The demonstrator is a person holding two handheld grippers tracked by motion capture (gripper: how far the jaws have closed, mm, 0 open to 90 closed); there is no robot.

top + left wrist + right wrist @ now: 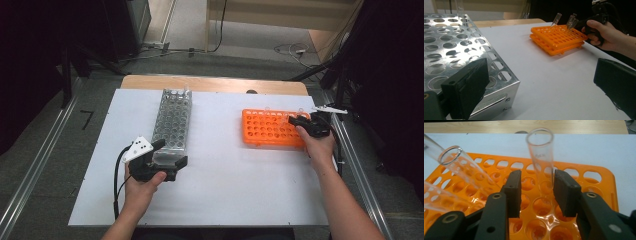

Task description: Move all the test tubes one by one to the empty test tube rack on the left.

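At the left, the left claw point(171, 156) stood released at the near end of the metal rack point(172, 120), one pad over the rack's corner and the other over bare desk point(225, 185). Further right lay the orange rack point(270, 128). The right claw point(537, 192) straddled an upright glass tube point(541, 157) standing in it; whether the pads pressed the glass was hard to make out. Two leaning tubes point(461, 167) beside it were cut off at the left edge.
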